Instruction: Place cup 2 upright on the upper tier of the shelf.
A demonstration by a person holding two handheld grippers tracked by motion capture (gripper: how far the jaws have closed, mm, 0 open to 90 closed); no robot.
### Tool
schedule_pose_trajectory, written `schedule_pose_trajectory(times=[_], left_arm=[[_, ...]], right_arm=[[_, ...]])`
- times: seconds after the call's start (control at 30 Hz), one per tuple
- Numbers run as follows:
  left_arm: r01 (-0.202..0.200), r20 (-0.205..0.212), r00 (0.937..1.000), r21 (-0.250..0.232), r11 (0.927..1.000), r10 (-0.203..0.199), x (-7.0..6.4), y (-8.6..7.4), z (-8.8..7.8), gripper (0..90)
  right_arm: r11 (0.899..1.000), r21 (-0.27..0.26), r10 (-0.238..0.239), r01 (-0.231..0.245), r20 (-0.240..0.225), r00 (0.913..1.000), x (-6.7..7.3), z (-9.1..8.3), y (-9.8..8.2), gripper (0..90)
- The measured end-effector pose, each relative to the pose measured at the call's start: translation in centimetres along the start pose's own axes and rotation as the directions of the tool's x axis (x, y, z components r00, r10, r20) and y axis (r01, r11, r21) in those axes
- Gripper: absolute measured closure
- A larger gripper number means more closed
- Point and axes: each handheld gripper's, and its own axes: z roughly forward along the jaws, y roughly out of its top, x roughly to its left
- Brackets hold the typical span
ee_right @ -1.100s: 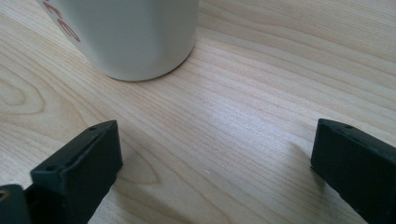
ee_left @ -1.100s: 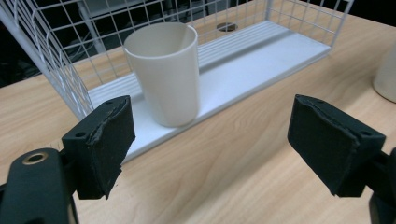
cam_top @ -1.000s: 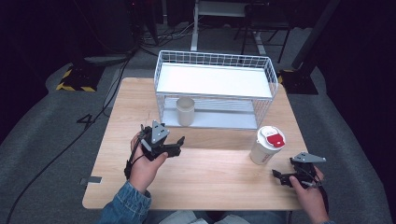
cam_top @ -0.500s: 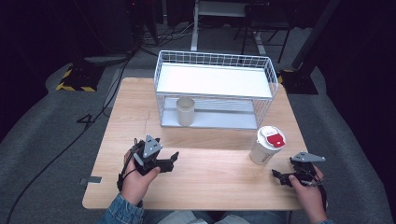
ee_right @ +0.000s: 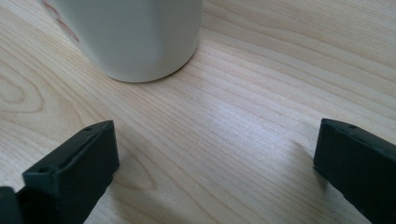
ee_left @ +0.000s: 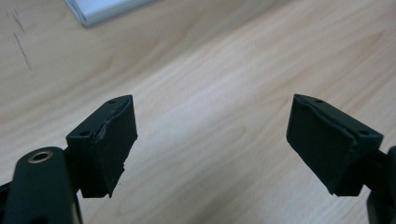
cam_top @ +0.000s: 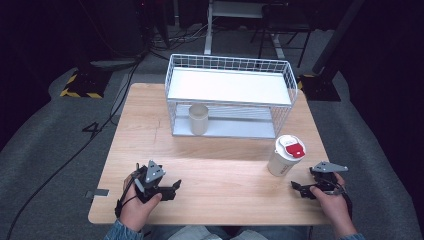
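The person is sitting at the near edge of the wooden tabletop (cam_top: 220, 170) with a set of tongs in each hand. The left tongs (cam_top: 172, 188) are resting low over bare wood near the front left corner; their jaws have just been closing a little, yet they are standing spread with nothing between them, as the left gripper view makes plain. The right tongs (cam_top: 297, 189) are lying near the front right corner, jaws wide apart and empty, pointing toward the lidded paper cup (cam_top: 285, 155) that is standing upright just beyond them. From the right gripper view, the base of that cup (ee_right: 135, 37) is sitting ahead of the jaws and a bit to one side, apart from them, so I judge the hand is lining up for a grasp rather than holding anything.

Farther back, a white wire shelf rack (cam_top: 230, 95) is occupying the middle of the tabletop, and a plain open cup (cam_top: 198, 119) is standing on its lower level at the left, probably parked there as its place.
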Motion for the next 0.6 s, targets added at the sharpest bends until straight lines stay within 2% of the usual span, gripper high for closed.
schedule_pose_trajectory(times=[0.13, 0.37, 0.53, 0.6], left_arm=[[0.011, 0.008, 0.9999, 0.045, 0.9989, -0.012, 0.5, -1.6, 0.7, 16.9], [0.013, -0.002, 0.9999, 0.067, 0.9976, -0.013, 0.9, -2.5, 1.1, 17.0], [-0.031, -0.009, 0.9994, 0.107, 0.9938, 0.032, 1.0, -2.8, 1.6, 16.9], [-0.008, 0.002, 1.0, 0.093, 0.9956, 0.008, 1.1, -2.9, 1.8, 16.1]], right_arm=[[1.0, -0.002, 0.001, -0.001, 0.0, 1.0, 0.1, 0.0, 0.0, 0.3], [1.0, -0.001, 0.001, -0.001, 0.002, 1.0, 0.1, 0.0, 0.0, 0.2], [1.0, -0.002, -0.009, 0.009, -0.007, 0.9999, 0.1, 0.0, 0.0, 0.1], [1.0, -0.002, -0.009, 0.009, -0.007, 0.9999, 0.1, 0.0, 0.0, 0.1]])
